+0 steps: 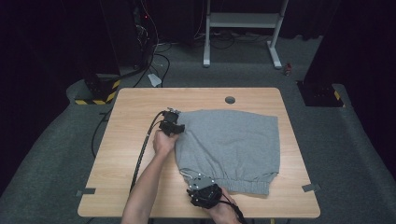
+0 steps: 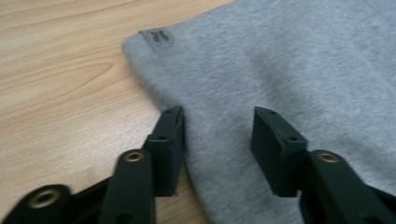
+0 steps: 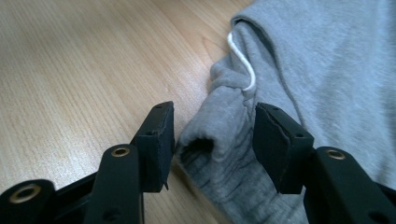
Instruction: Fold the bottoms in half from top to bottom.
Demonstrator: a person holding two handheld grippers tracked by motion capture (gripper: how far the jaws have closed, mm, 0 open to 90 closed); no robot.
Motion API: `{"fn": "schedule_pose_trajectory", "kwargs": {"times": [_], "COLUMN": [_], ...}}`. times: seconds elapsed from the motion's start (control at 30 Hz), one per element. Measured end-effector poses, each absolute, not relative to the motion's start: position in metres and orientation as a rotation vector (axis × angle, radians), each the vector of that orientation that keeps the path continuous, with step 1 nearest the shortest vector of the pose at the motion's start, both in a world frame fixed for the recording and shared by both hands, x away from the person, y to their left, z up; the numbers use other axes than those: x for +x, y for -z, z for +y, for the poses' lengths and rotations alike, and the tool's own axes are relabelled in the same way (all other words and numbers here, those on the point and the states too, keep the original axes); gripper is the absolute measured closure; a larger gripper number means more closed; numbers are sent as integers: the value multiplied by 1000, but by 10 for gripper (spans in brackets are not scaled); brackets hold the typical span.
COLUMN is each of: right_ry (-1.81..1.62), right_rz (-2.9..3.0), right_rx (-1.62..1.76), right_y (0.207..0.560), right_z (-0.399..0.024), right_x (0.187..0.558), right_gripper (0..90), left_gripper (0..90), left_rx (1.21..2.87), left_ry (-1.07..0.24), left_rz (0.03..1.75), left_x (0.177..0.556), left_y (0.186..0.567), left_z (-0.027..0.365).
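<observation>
A grey fleece garment (image 1: 229,140) lies flat on the wooden table (image 1: 135,107), its elastic waistband along the near edge. My left gripper (image 1: 173,125) is at the garment's left edge. In the left gripper view its jaws (image 2: 217,126) stand apart astride that edge (image 2: 280,70), below a small sewn label (image 2: 161,39). My right gripper (image 1: 192,179) is at the near left corner. In the right gripper view its jaws (image 3: 212,121) straddle the bunched waistband end (image 3: 219,140), just short of the white drawstring (image 3: 243,65). I see no pad pressing the cloth.
A round cable hole (image 1: 229,99) sits near the table's far edge. Bare wood runs left of the garment. Grey tape marks (image 1: 310,187) sit at the near corners. On the floor beyond are a white stand frame (image 1: 243,23), cables and a striped black box (image 1: 98,91).
</observation>
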State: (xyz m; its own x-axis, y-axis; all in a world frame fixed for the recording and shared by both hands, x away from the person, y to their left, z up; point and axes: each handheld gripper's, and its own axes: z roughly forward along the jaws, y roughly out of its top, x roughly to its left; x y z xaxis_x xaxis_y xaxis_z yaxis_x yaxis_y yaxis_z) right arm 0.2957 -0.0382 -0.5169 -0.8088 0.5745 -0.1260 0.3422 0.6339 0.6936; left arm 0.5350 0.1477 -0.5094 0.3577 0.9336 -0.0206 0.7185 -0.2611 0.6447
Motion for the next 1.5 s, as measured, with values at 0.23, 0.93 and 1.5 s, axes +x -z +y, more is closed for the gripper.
{"fn": "schedule_pose_trajectory", "kwargs": {"times": [0.23, 0.93, 1.5], "right_ry": [-946, -989, -1094], "right_rz": [2508, 2565, 2703], "right_rx": [766, 674, 543], "right_y": [517, 499, 473], "right_z": [-43, -46, 1], "right_x": [296, 294, 303], "right_gripper": [535, 844, 847], "left_gripper": [835, 865, 870], "left_rx": [2044, 1799, 1677], "left_ry": [-435, -281, -305], "left_rz": [1434, 1403, 1483], "left_x": [537, 537, 516], "left_y": [509, 464, 448], "left_z": [148, 178, 264]}}
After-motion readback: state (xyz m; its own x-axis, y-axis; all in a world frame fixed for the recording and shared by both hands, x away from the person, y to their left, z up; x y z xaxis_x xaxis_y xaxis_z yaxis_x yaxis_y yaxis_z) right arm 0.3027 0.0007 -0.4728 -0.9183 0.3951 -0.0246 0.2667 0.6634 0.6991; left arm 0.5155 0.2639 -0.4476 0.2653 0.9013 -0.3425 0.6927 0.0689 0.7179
